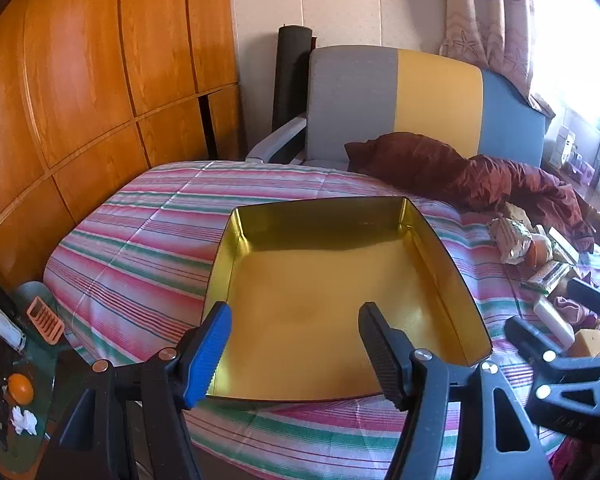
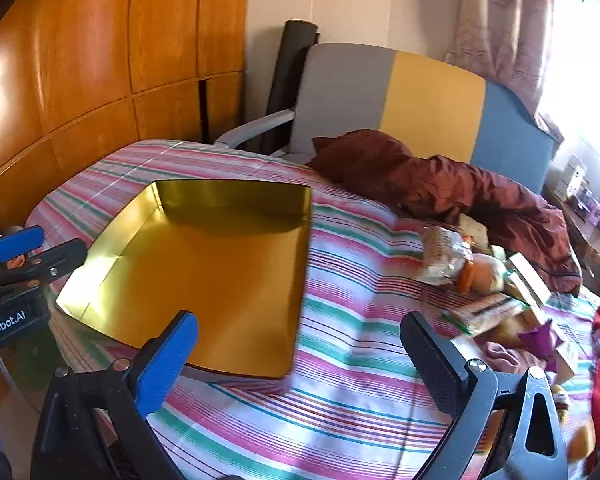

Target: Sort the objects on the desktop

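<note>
Gold-lined and bare, the tin tray point(image 1: 332, 300) sits on the striped bedcover point(image 1: 148, 216) with nothing sorted yet, while your left gripper point(image 1: 296, 352) and right gripper point(image 2: 300, 364) gape empty and the heap of packets point(image 2: 472, 280) waits well apart at the right.

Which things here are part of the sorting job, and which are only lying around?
Part of the job:
- gold tin, empty, on the striped cover
- pile of small packets and boxes to its right
- left gripper, open
- right gripper, open

Only lying around:
- dark red quilt
- armchair
- wooden wardrobe
- curtain
</note>
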The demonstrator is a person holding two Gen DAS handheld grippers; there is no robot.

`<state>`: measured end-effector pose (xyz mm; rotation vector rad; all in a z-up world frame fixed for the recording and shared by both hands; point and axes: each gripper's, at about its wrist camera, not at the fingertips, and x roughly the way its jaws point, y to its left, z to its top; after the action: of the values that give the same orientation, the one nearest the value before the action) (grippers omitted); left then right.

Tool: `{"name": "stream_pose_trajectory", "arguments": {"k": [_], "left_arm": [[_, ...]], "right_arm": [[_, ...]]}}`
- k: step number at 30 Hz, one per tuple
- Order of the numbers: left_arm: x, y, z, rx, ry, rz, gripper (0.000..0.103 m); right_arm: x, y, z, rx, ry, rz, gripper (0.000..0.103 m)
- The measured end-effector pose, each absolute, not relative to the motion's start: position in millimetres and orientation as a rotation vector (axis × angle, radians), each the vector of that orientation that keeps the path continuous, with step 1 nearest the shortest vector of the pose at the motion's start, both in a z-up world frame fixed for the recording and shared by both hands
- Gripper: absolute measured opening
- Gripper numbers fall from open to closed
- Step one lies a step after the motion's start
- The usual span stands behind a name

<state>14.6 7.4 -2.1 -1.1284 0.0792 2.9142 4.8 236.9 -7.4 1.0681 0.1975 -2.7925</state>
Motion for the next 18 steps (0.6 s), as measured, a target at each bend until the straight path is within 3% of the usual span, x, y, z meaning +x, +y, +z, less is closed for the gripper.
{"name": "stream_pose_trajectory", "arguments": {"k": [18], "left_arm": [[13.0, 45.1, -1.9, -1.092, 0.204, 2.866, 0.067]], "right_arm": [[13.4, 324.2, 0.9, 1.092, 0.113, -2.938, 0.101]]}}
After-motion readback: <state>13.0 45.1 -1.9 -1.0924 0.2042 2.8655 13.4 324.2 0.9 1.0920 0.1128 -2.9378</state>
